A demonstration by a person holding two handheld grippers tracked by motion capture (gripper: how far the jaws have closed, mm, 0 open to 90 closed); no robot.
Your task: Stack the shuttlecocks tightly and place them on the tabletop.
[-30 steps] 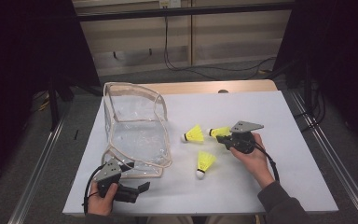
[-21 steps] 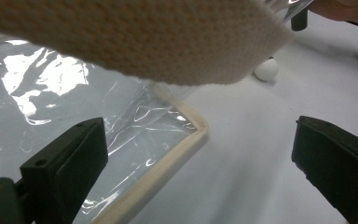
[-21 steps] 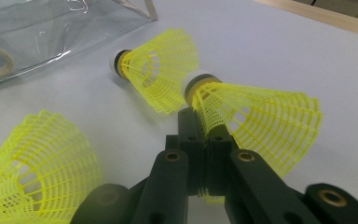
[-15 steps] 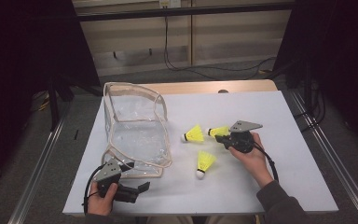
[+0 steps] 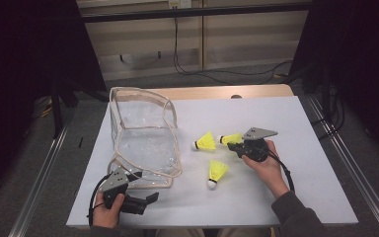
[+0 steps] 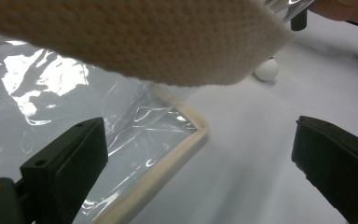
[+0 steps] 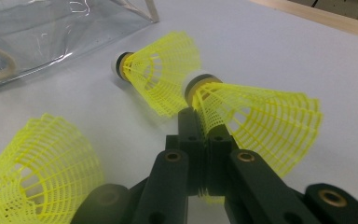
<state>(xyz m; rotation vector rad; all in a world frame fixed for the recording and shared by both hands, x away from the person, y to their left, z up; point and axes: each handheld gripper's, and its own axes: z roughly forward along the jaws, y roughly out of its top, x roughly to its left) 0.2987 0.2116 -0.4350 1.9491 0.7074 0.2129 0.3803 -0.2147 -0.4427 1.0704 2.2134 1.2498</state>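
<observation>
Three yellow shuttlecocks lie right of a clear plastic bag (image 5: 145,138) with beige trim. My right gripper (image 5: 233,145) is shut on the skirt edge of the right shuttlecock (image 5: 232,138); in the right gripper view its jaws (image 7: 199,126) meet and pinch that skirt (image 7: 256,121). A second shuttlecock (image 5: 205,141) (image 7: 158,74) lies just beyond it. The third (image 5: 217,172) (image 7: 37,158) lies nearer me. My left gripper (image 5: 150,199) rests open at the bag's near corner. In the left gripper view its jaws (image 6: 200,154) stand wide either side of the bag's trimmed corner (image 6: 191,135).
Everything sits on a white board (image 5: 286,113) over a wooden table (image 5: 217,92). Metal rails (image 5: 345,163) run along both sides. A beige strap of the bag (image 6: 135,42) hangs close before the left gripper's camera. Bare board lies right of the shuttlecocks.
</observation>
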